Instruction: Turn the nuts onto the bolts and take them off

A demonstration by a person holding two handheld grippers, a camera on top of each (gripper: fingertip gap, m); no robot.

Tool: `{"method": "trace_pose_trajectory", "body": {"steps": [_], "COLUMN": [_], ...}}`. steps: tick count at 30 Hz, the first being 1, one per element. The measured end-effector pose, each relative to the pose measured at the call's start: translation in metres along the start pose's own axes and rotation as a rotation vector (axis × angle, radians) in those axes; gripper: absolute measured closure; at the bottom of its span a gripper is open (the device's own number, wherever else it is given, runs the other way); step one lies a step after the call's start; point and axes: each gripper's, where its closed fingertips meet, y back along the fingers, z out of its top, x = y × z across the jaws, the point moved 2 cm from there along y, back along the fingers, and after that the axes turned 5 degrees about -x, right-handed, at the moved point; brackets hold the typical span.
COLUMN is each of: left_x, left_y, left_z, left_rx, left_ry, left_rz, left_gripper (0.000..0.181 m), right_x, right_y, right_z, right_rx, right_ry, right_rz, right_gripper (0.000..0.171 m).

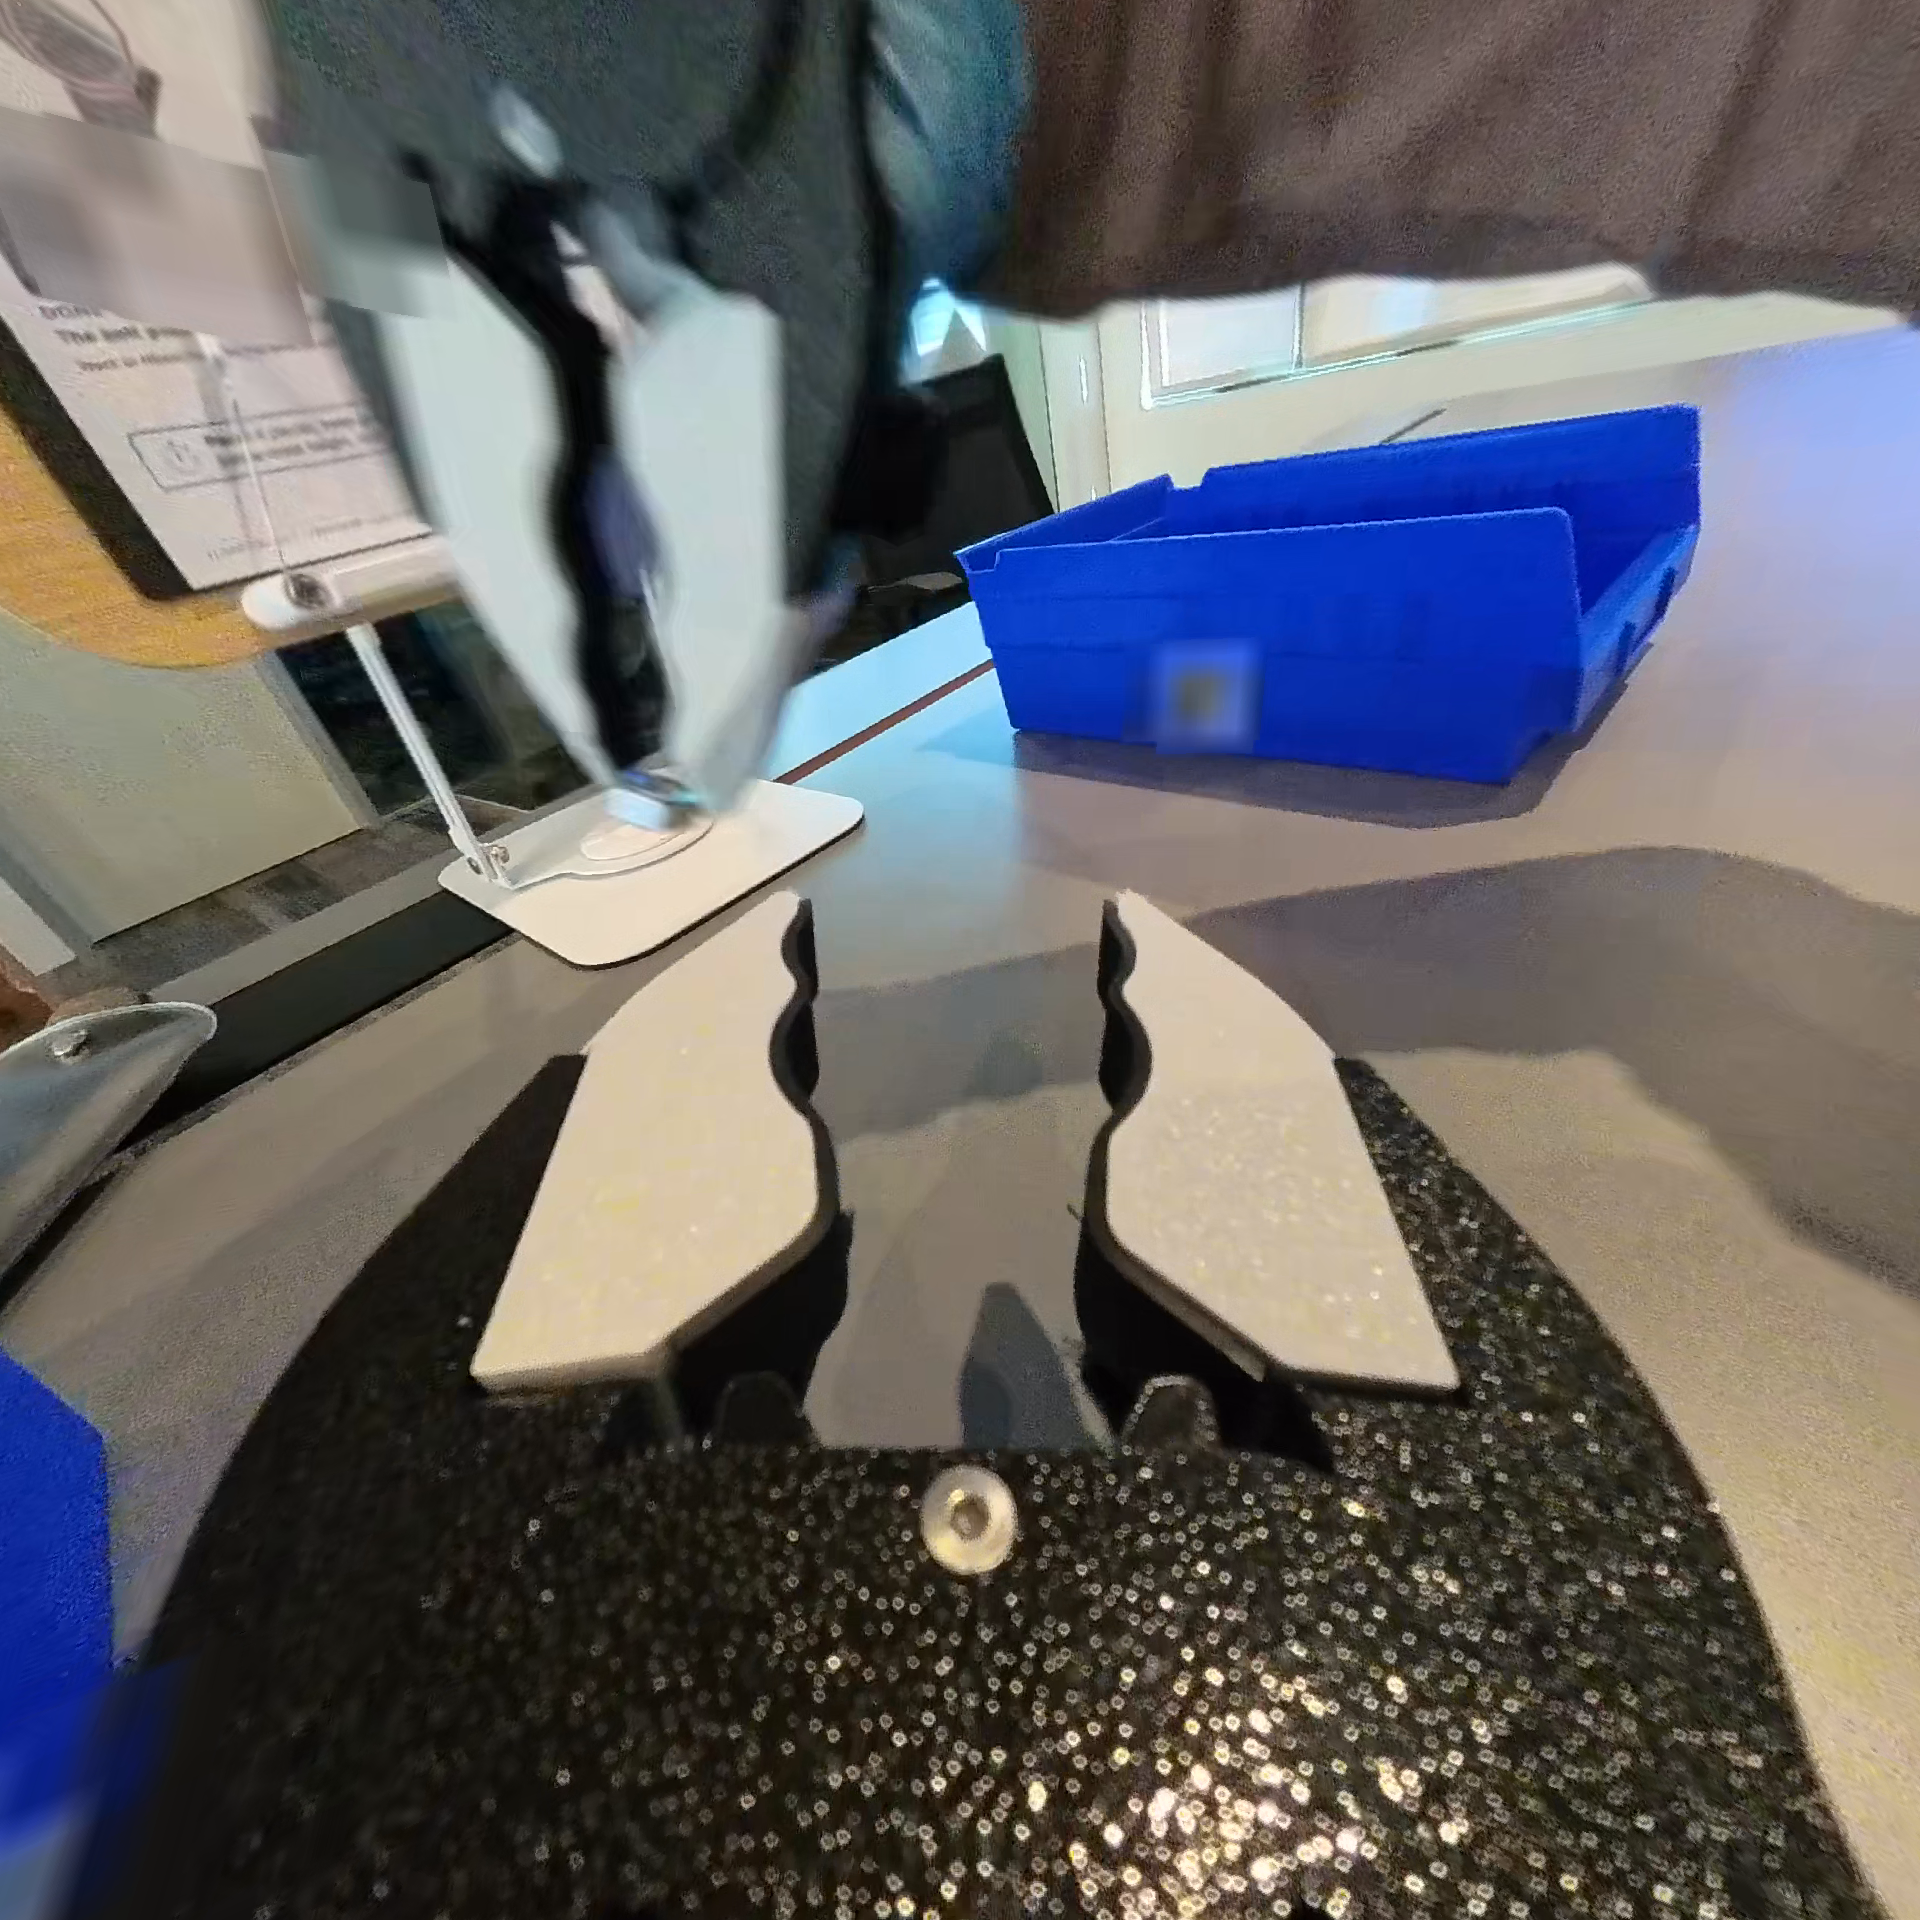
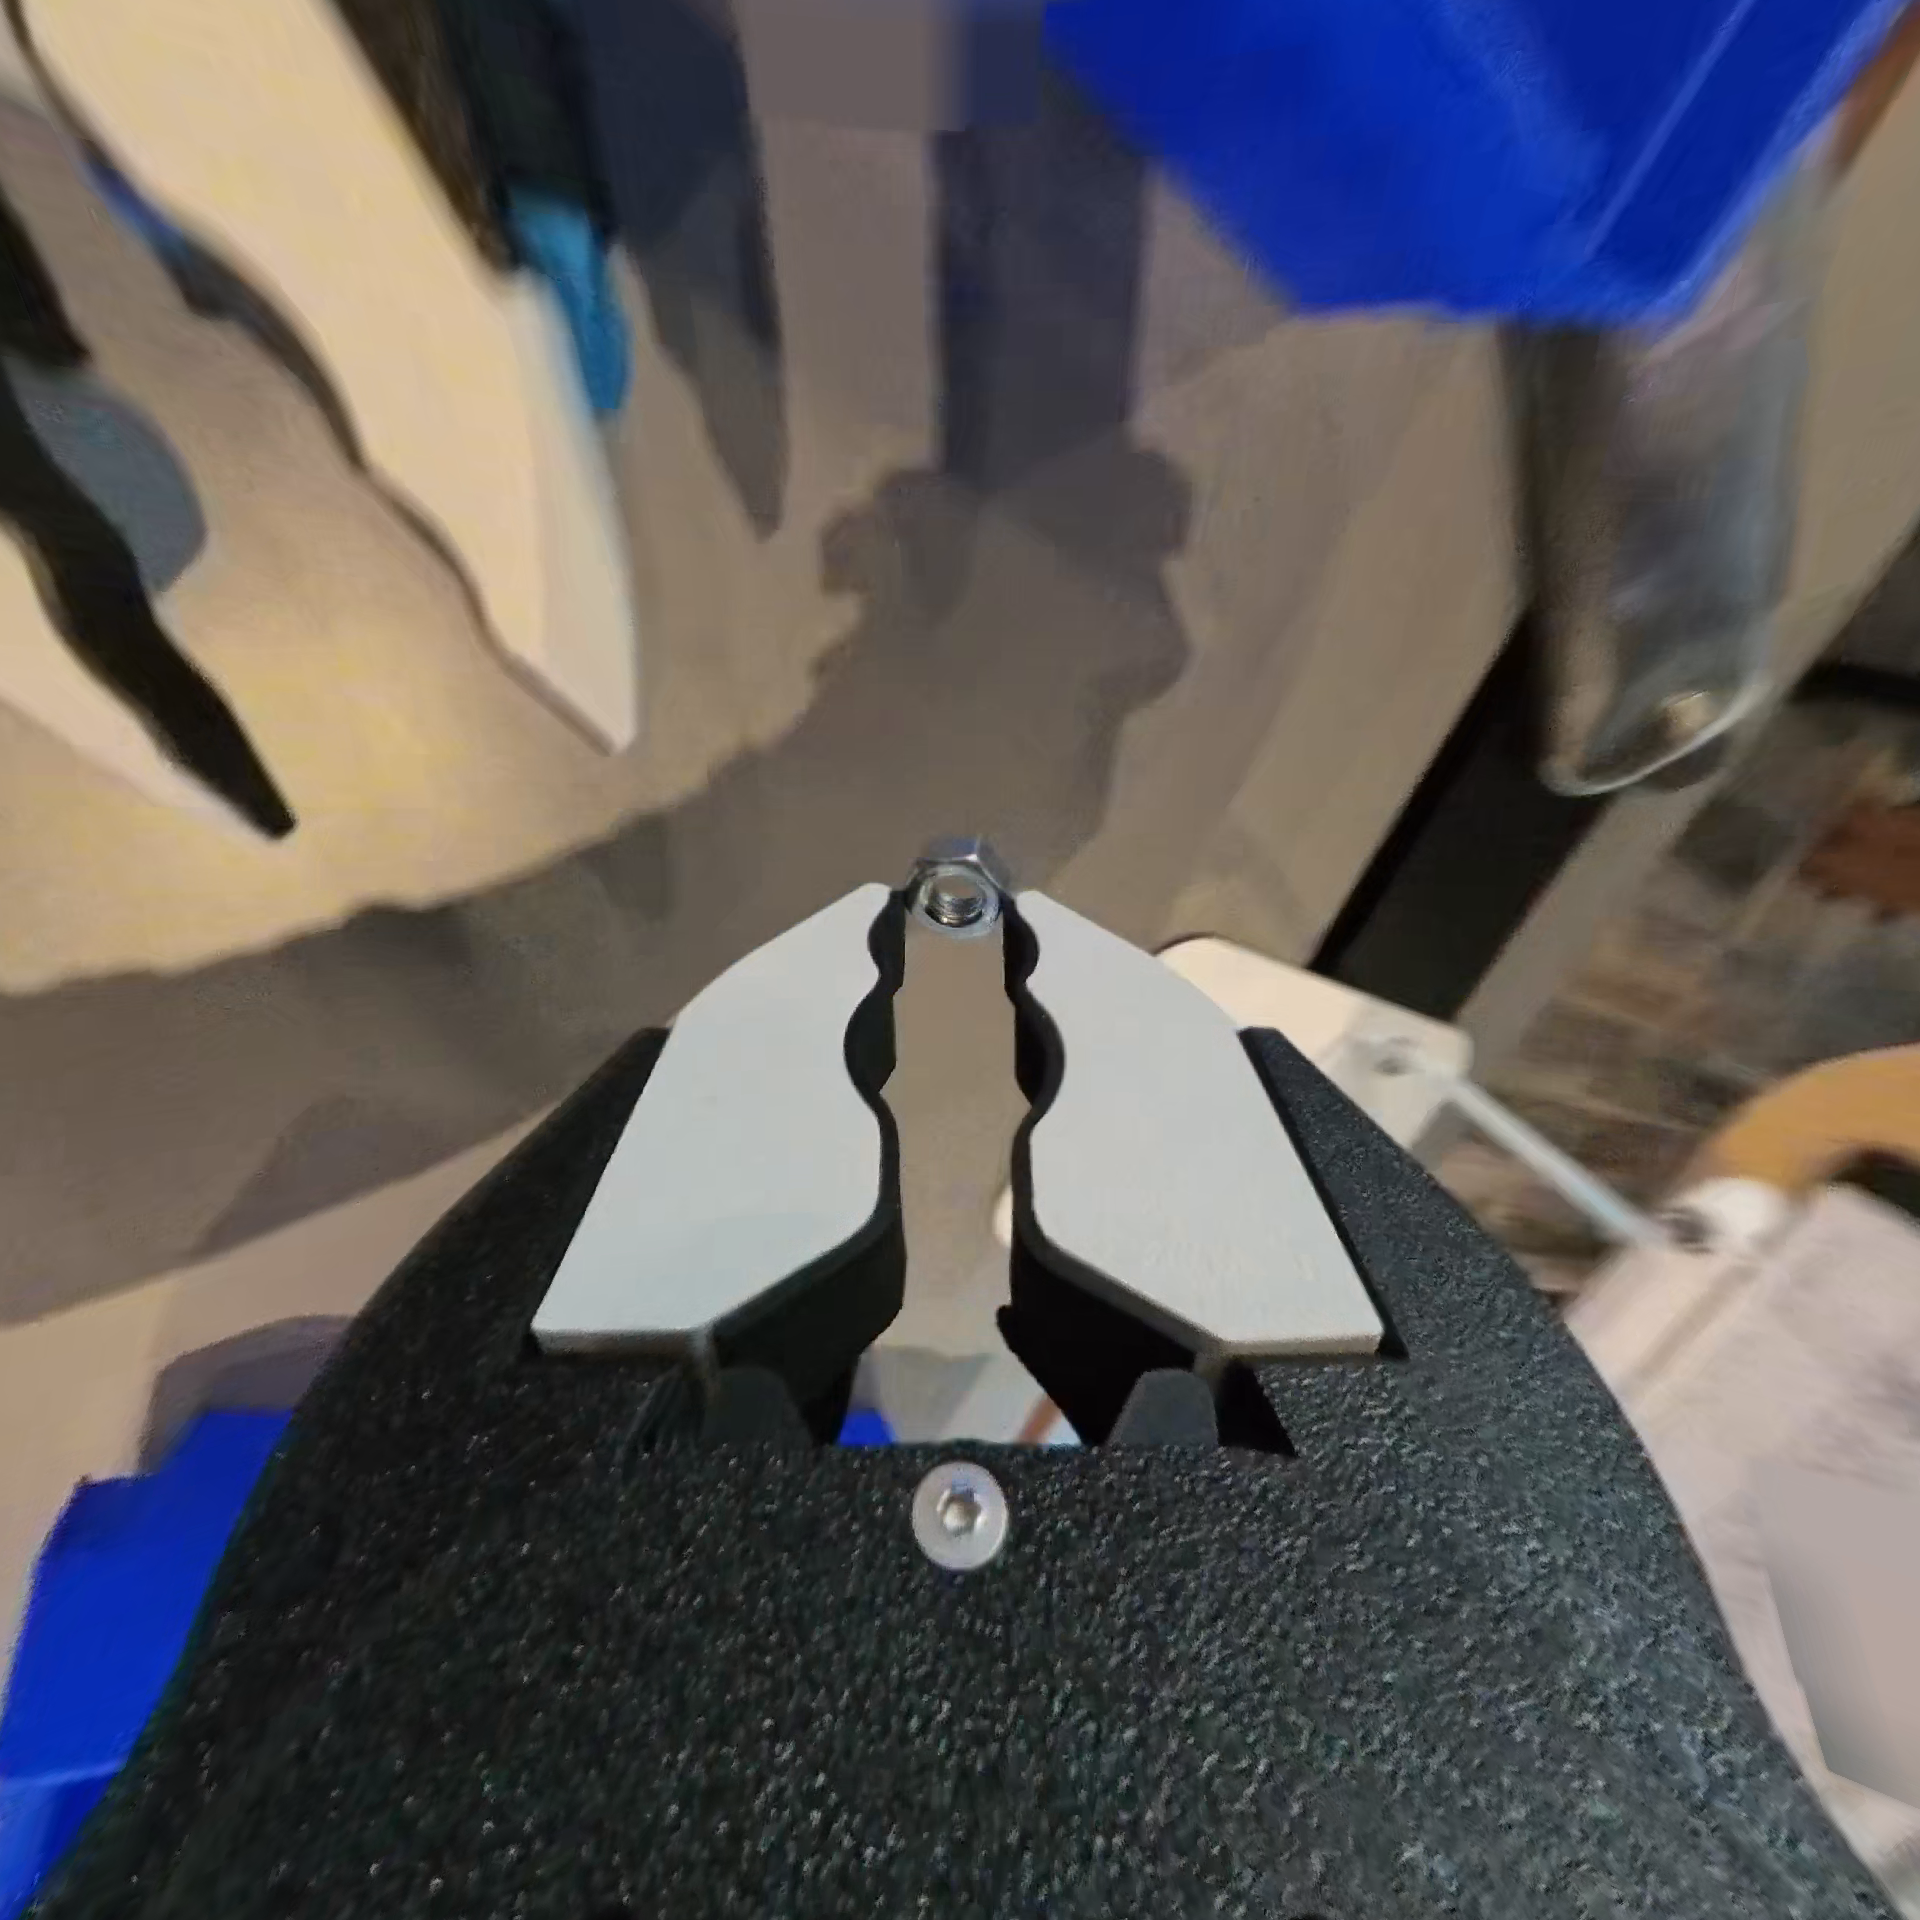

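Note:
In the right wrist view my right gripper (image 2: 951, 906) is shut on a small silver hex nut (image 2: 952, 878) at its fingertips; a bolt's threaded end shows in the nut's hole. The rest of the bolt is hidden. In the left wrist view my left gripper (image 1: 956, 930) is open and empty, low over the grey table (image 1: 1351, 987). The right gripper (image 1: 657, 798) shows there at the upper left, blurred, pointing down over a white stand base (image 1: 727, 883). The left gripper (image 2: 436, 779) shows blurred at the upper left of the right wrist view, jaws apart.
A blue plastic bin (image 1: 1330, 623) stands on the table to the right, behind the left gripper; it also shows blurred in the right wrist view (image 2: 1455, 156). The white stand holds a board with paper sheets (image 1: 208, 364). A clear plastic piece (image 1: 83, 1101) sits at the table's left edge.

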Motion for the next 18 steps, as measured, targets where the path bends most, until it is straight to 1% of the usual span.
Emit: {"method": "trace_pose_trajectory", "body": {"steps": [1, 4, 8, 13, 18], "left_x": [-0.001, -0.003, -0.008, -0.01, -0.009], "left_y": [0.0, -0.001, -0.003, -0.003, -0.003], "left_z": [-0.001, -0.002, -0.005, -0.005, -0.004], "left_rx": [0.004, 0.019, 0.041, 0.042, 0.04], "left_ry": [-0.002, -0.022, -0.056, -0.074, -0.052], "left_rz": [-0.003, -0.013, -0.025, -0.028, -0.036], "left_gripper": [0.129, 0.129, 0.126, 0.125, 0.123], "right_x": [0.013, 0.048, 0.079, 0.1, 0.109], "right_y": [-0.008, -0.029, -0.042, -0.056, -0.064], "right_z": [-0.012, -0.036, -0.044, -0.046, -0.041], "right_rx": [-0.001, -0.007, -0.03, -0.037, -0.057], "right_ry": [-0.027, -0.076, -0.162, -0.178, -0.176], "right_rz": [0.024, 0.082, 0.139, 0.191, 0.199], "right_gripper": [0.153, 0.154, 0.154, 0.154, 0.153]}}
